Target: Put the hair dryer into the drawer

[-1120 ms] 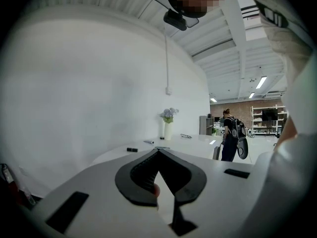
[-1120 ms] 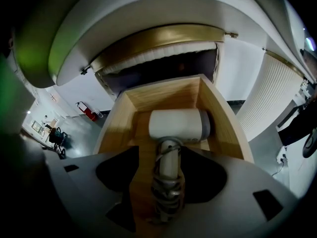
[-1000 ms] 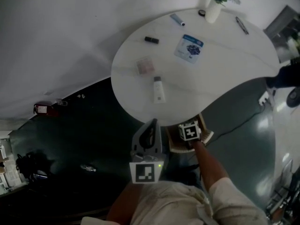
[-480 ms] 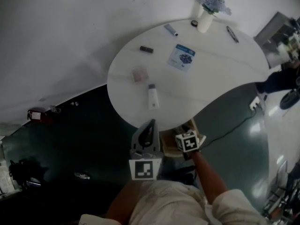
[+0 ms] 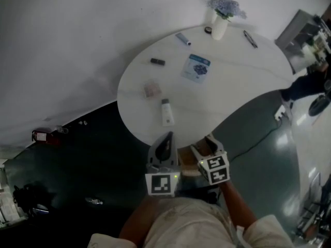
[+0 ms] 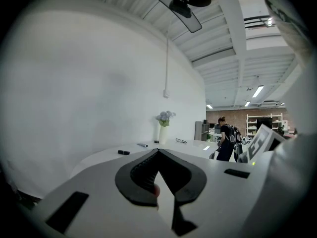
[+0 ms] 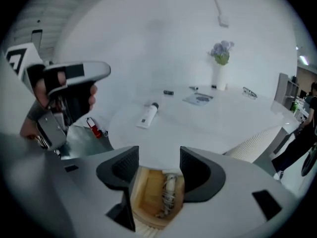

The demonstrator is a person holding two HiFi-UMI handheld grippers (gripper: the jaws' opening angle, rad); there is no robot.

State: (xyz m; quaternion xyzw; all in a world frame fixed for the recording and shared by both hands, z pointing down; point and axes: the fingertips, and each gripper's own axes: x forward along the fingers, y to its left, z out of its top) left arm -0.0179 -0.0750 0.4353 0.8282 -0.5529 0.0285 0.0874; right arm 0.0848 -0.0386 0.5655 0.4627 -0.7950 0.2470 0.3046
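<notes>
Right gripper point(image 7: 158, 165) is hovering open, empty, lower centre, above the drawer point(image 7: 140, 198), which is apparently holding the hair dryer point(image 7: 168, 192); left gripper point(image 6: 158, 151) is sitting closed.

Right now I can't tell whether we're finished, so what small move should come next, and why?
Probably lower the right tongs to the drawer front and push it shut. They stand open and empty above the open wooden drawer, where a white thing with a coiled cord, likely the hair dryer, already lies.

What looks like the hair dryer point(image 7: 168, 192) lies in the drawer point(image 7: 148, 188), just below the table point(image 7: 208, 123) edge.
</notes>
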